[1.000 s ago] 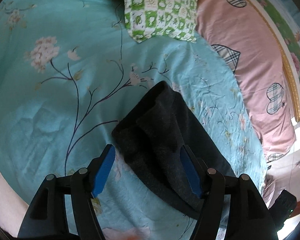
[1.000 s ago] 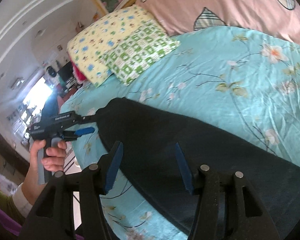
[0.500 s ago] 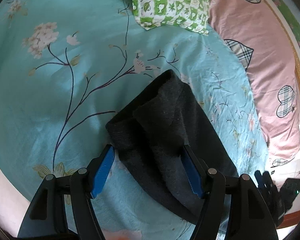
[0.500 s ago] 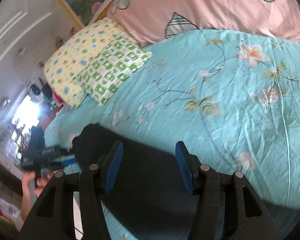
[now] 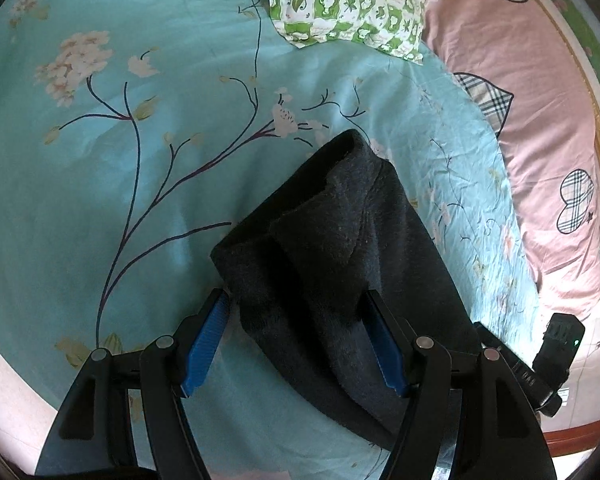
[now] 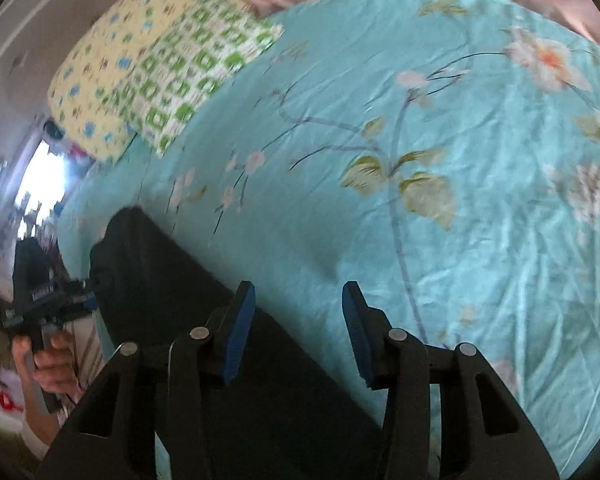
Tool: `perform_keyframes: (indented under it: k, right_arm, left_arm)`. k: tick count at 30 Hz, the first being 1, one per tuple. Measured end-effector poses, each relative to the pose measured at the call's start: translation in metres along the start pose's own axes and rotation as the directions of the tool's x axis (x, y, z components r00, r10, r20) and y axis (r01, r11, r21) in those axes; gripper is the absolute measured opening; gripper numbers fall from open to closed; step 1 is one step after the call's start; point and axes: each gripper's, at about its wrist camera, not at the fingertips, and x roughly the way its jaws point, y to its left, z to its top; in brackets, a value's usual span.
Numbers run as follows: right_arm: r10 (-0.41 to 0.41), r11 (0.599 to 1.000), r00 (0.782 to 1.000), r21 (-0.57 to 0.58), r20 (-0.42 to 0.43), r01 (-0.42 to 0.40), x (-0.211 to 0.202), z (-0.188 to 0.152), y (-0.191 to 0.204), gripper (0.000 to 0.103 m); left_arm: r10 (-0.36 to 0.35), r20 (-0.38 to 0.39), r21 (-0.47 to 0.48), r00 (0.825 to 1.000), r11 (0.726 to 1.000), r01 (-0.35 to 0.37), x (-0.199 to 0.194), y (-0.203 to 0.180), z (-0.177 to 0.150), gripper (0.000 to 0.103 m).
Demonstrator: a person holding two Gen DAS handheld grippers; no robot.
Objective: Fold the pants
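Dark pants (image 5: 340,248) lie on the bed sheet (image 5: 100,200). Left gripper (image 5: 296,312) is open around their end; right gripper (image 6: 298,300), at 4 o'clock, is closing on nothing.

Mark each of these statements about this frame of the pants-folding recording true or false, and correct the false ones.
1. The dark pants lie on a turquoise floral bedsheet. True.
2. The left gripper is clamped shut on the pants. False: its jaws stand wide, with the pants end between them and no pad pressing on the fabric.
3. A green-and-white checked pillow lies beyond the pants in the left wrist view. True.
4. The right gripper has pants fabric pinched between its pads. False: its jaws are closing, but only bedsheet shows in the gap; the pants edge passes by the left finger.
5. The pants lie on the pink quilt. False: the quilt lies apart from them, off to the side.
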Motion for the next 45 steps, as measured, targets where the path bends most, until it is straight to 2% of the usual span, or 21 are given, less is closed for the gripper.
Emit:
perform_keyframes:
  k: [3, 9, 11, 12, 13, 14, 15, 17, 19, 20, 22, 24, 26, 30, 34, 40, 43, 45]
  right_arm:
    - [-0.016, 0.995, 0.998, -0.097, -0.060, 0.011, 0.010, -0.008, 0.016, 0.047]
    - [-0.022, 0.981, 0.992, -0.195, -0.126, -0.003, 0.022, -0.017, 0.031, 0.046]
    - [-0.027, 0.975, 0.990, -0.224, -0.139, -0.005, 0.023, -0.017, 0.034, 0.044]
    - [-0.020, 0.971, 0.989, -0.239, -0.147, -0.016, 0.023, -0.018, 0.038, 0.035]
    - [-0.005, 0.968, 0.988, -0.249, -0.157, -0.035, 0.023, -0.019, 0.042, 0.029]
    - [-0.009, 0.965, 0.988, -0.261, -0.157, -0.033, 0.023, -0.020, 0.045, 0.022]
    - [-0.029, 0.959, 0.988, -0.283, -0.152, -0.015, 0.021, -0.022, 0.049, 0.019]
    - [-0.075, 0.945, 0.990, -0.324, -0.123, 0.031, 0.015, -0.025, 0.059, 0.016]
    - [-0.119, 0.929, 0.990, -0.359, -0.070, 0.086, 0.004, -0.027, 0.068, 0.013]
    - [-0.160, 0.908, 0.987, -0.395, -0.015, 0.141, -0.005, -0.028, 0.074, 0.012]
    - [-0.248, 0.849, 0.965, -0.460, 0.088, 0.260, -0.019, -0.031, 0.087, 0.010]
    - [-0.325, 0.790, 0.923, -0.477, 0.205, 0.384, -0.032, -0.030, 0.100, 0.005]
    - [-0.359, 0.769, 0.893, -0.455, 0.272, 0.448, -0.038, -0.027, 0.105, 0.005]
    - [-0.346, 0.806, 0.897, -0.402, 0.275, 0.435, -0.029, -0.028, 0.106, 0.005]
    - [-0.346, 0.834, 0.911, -0.371, 0.225, 0.409, -0.003, -0.037, 0.101, 0.005]
    - [-0.334, 0.878, 0.923, -0.295, 0.190, 0.378, 0.016, -0.044, 0.091, 0.006]
    - [-0.332, 0.889, 0.922, -0.261, 0.197, 0.376, 0.013, -0.044, 0.090, 0.009]
    - [-0.336, 0.896, 0.920, -0.233, 0.201, 0.378, 0.006, -0.046, 0.089, 0.017]
  left_arm:
    - [0.005, 0.002, 0.016, 1.000, 1.000, -0.005, 0.002, -0.003, 0.000, 0.069]
    - [0.026, 0.023, 0.057, 0.999, 0.998, -0.027, 0.011, -0.013, 0.000, 0.068]
    - [0.045, 0.044, 0.088, 0.998, 0.995, -0.049, 0.013, -0.018, 0.000, 0.055]
    - [0.055, 0.056, 0.105, 0.997, 0.993, -0.061, 0.015, -0.020, 0.000, 0.050]
    - [0.053, 0.063, 0.116, 0.997, 0.991, -0.060, 0.015, -0.020, 0.000, 0.036]
    - [0.036, 0.064, 0.123, 0.997, 0.991, -0.044, 0.014, -0.019, 0.000, 0.027]
    - [0.012, 0.062, 0.126, 0.998, 0.992, -0.020, 0.012, -0.019, 0.000, 0.024]
    - [-0.041, 0.091, 0.138, 0.995, 0.990, 0.028, -0.001, -0.018, -0.002, 0.017]
    - [-0.109, 0.135, 0.172, 0.985, 0.981, 0.085, -0.023, -0.022, -0.006, 0.017]
    - [-0.139, 0.157, 0.193, 0.978, 0.975, 0.107, -0.033, -0.023, -0.009, 0.017]
    - [-0.210, 0.204, 0.241, 0.956, 0.957, 0.159, -0.057, -0.027, -0.016, 0.017]
    - [-0.265, 0.229, 0.288, 0.937, 0.938, 0.195, -0.074, -0.029, -0.020, 0.017]
    - [-0.284, 0.244, 0.315, 0.927, 0.928, 0.201, -0.080, -0.028, -0.022, 0.017]
    - [-0.273, 0.251, 0.346, 0.929, 0.921, 0.178, -0.072, -0.019, -0.023, 0.017]
    - [-0.234, 0.226, 0.353, 0.946, 0.925, 0.144, -0.047, -0.001, -0.023, 0.017]
    - [-0.168, 0.187, 0.341, 0.968, 0.935, 0.096, -0.022, 0.018, -0.030, 0.020]
    - [-0.157, 0.187, 0.318, 0.970, 0.944, 0.092, -0.023, 0.025, -0.030, 0.027]
    - [-0.148, 0.196, 0.314, 0.969, 0.946, 0.080, -0.028, 0.027, -0.031, 0.029]
